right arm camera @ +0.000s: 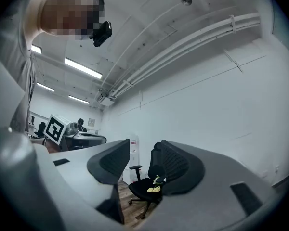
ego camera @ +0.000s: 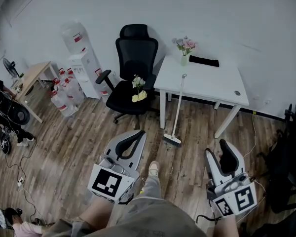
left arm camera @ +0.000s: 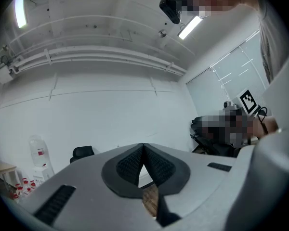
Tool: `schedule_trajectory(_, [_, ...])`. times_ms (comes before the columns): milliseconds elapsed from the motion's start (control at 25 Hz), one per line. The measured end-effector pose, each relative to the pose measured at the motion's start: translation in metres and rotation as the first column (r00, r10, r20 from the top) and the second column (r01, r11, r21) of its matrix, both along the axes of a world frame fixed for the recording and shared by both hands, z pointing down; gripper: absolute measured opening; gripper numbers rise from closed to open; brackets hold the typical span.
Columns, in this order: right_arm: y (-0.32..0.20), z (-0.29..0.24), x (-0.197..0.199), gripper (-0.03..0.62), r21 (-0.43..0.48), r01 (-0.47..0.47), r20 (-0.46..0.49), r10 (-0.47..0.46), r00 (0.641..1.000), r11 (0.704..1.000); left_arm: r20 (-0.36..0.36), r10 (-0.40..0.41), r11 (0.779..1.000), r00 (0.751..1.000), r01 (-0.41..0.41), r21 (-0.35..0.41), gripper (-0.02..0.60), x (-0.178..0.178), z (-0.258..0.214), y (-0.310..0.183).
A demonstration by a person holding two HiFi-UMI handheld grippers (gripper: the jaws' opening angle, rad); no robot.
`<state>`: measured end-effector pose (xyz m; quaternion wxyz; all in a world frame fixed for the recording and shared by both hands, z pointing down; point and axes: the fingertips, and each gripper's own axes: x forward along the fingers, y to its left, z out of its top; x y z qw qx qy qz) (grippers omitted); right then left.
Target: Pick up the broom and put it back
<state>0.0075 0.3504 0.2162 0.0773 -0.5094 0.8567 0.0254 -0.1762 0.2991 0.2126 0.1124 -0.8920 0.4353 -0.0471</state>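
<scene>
I've got both tools low in front of me over the wooden floor (ego camera: 69,147). The left gripper (ego camera: 140,132) has its jaws brought together at the tips, and its own view (left arm camera: 143,146) shows nothing between them. The right gripper (ego camera: 214,149) has its jaws standing well apart and is empty too; through the gap (right arm camera: 144,148) I see only the black office chair (right arm camera: 151,177).

The broom (ego camera: 177,110) is ahead of me, apart from both grippers. Its head is on the floor and its handle leans against the front edge of the white table (ego camera: 222,90). The chair (ego camera: 133,68) is just left of the table with a small bunch of flowers (ego camera: 138,89) on its seat. A vase of flowers (ego camera: 185,48) stands on the tabletop.
</scene>
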Motion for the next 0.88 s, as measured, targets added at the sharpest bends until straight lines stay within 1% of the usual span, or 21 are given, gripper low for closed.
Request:
schedule_trajectory(160, [-0.051,0.009,0.002,0.204,-0.027,-0.02,-0.021,0.019,1.0,0.999,-0.01,0.017,1.0,1.0,-0.017,-0.01,0.015,0.003,0.005,-0.052])
schedule_trajectory(280, [-0.1,0.013,0.002,0.204,-0.055,-0.039,-0.03,0.037,0.999,0.998,-0.007,0.031,0.999,1.0,-0.031,-0.037,0.015,0.004,0.011,-0.099])
schedule_trajectory(360, [-0.136,0.017,0.003,0.204,-0.078,-0.052,-0.035,0.049,0.998,0.996,0.006,0.045,0.998,0.999,-0.045,-0.045,0.014,0.004,0.014,-0.134])
schedule_trajectory(480, [-0.193,0.027,0.004,0.206,-0.116,-0.071,-0.033,0.067,0.997,0.991,0.02,0.057,0.995,0.998,-0.055,-0.087,0.015,0.004,0.022,-0.187])
schedule_trajectory(600, [-0.255,0.039,0.005,0.209,-0.155,-0.09,-0.025,0.087,0.996,0.984,0.037,0.079,0.991,0.996,-0.074,-0.111,0.015,0.005,0.031,-0.245])
schedule_trajectory(880, [-0.39,0.085,0.006,0.222,-0.249,-0.137,-0.037,0.132,0.991,0.959,0.06,0.136,0.975,0.989,-0.123,-0.184,0.015,0.017,0.068,-0.364])
